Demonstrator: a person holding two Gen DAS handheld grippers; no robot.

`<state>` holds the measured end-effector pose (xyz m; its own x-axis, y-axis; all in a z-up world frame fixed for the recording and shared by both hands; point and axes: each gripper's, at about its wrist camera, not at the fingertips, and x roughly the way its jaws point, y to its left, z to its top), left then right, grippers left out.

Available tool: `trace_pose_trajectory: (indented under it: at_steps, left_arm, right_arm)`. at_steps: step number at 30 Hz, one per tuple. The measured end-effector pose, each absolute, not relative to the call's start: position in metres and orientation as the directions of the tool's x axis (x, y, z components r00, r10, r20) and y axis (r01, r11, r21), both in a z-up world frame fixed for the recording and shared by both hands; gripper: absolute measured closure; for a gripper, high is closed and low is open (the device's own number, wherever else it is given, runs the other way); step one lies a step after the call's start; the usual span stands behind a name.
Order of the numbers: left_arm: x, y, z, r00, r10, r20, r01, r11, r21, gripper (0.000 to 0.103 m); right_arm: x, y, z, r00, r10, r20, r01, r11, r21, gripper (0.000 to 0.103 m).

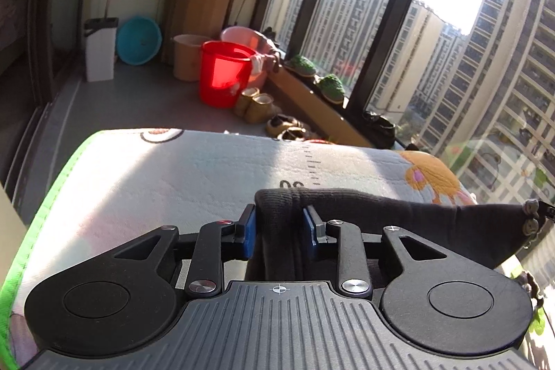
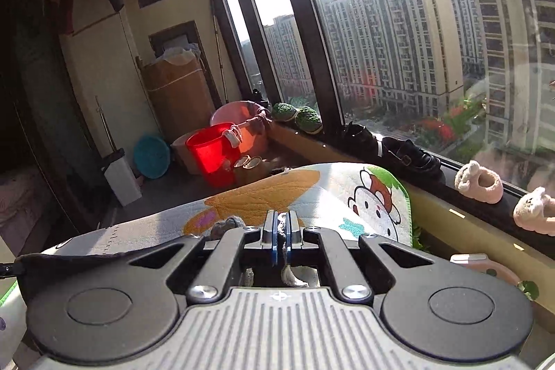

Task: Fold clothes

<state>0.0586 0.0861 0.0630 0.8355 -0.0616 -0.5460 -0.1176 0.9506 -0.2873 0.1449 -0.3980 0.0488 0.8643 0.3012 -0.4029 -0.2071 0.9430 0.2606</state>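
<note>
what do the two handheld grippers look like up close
Both match: the left gripper and right gripper have matte black linkage arms with silver pivot screws, blue pads on the fingers, two round black discs, and a grey ribbed body bearing a small white crosshair mark. No cables or sleeves show.

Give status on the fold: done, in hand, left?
Done: both grips made. In hand: left gripper is shut on a bunched edge of the dark garment; right gripper is shut on fabric too, above the mat. Left: no finished fold visible yet.
</note>
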Motion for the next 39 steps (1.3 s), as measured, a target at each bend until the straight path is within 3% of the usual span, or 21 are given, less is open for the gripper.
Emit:
trace_pose_trajectory:
  at_steps: [5, 8, 10, 12, 15, 22, 23, 24, 25, 31, 33, 37, 39]
  left_arm:
    - [-0.024, 0.081, 0.056, 0.822, -0.112, -0.559, -0.089, 0.943, -0.320, 0.071]
    - [-0.060, 0.080, 0.045, 0.804, -0.072, -0.590, -0.126, 0.950, -0.286, 0.070]
    - [-0.070, 0.087, 0.046, 0.806, -0.061, -0.589, -0.151, 0.941, -0.303, 0.059]
    - [-0.068, 0.094, 0.049, 0.814, -0.063, -0.577, -0.167, 0.926, -0.337, 0.040]
    - [-0.050, 0.093, 0.046, 0.813, -0.049, -0.580, -0.195, 0.916, -0.350, 0.028]
    - [-0.018, 0.074, 0.016, 0.749, -0.048, -0.661, -0.231, 0.916, -0.329, 0.030]
    - [-0.015, 0.072, 0.012, 0.740, -0.048, -0.671, -0.237, 0.915, -0.327, 0.040]
    - [-0.014, 0.070, 0.012, 0.738, -0.050, -0.673, -0.234, 0.917, -0.324, 0.065]
    - [-0.015, 0.068, 0.015, 0.743, -0.051, -0.668, -0.227, 0.919, -0.322, 0.071]
    - [-0.028, 0.055, 0.046, 0.808, -0.062, -0.586, -0.153, 0.939, -0.309, 0.072]
    - [-0.033, 0.048, 0.048, 0.816, -0.061, -0.574, -0.134, 0.947, -0.292, 0.071]
    - [-0.038, 0.042, 0.016, 0.762, -0.015, -0.647, -0.177, 0.957, -0.230, 0.071]
    - [-0.043, 0.046, 0.010, 0.758, -0.015, -0.652, -0.192, 0.950, -0.245, 0.062]
  right_arm:
    - [0.071, -0.427, 0.038, 0.886, 0.185, -0.425, -0.146, 0.982, 0.123, 0.099]
    - [0.043, -0.453, 0.027, 0.884, 0.122, -0.450, -0.061, 0.987, 0.148, 0.098]
    - [0.037, -0.467, 0.025, 0.882, 0.126, -0.454, -0.030, 0.977, 0.213, 0.093]
    - [0.038, -0.469, 0.025, 0.875, 0.163, -0.455, -0.038, 0.962, 0.272, 0.087]
    - [0.047, -0.452, 0.020, 0.849, 0.268, -0.456, -0.110, 0.933, 0.342, 0.071]
    - [0.083, -0.401, -0.014, 0.780, 0.303, -0.548, -0.151, 0.940, 0.305, 0.069]
    - [0.088, -0.395, -0.017, 0.765, 0.311, -0.564, -0.160, 0.940, 0.302, 0.072]
    - [0.090, -0.391, -0.017, 0.762, 0.314, -0.567, -0.171, 0.941, 0.291, 0.083]
    - [0.089, -0.389, -0.012, 0.770, 0.319, -0.553, -0.188, 0.941, 0.281, 0.089]
    - [0.072, -0.391, 0.032, 0.839, 0.330, -0.433, -0.253, 0.941, 0.226, 0.092]
    - [0.070, -0.398, 0.026, 0.833, 0.316, -0.454, -0.227, 0.944, 0.239, 0.092]
    - [0.069, -0.416, -0.014, 0.777, 0.286, -0.561, -0.139, 0.947, 0.289, 0.088]
    - [0.065, -0.425, -0.019, 0.779, 0.277, -0.562, -0.110, 0.943, 0.313, 0.085]
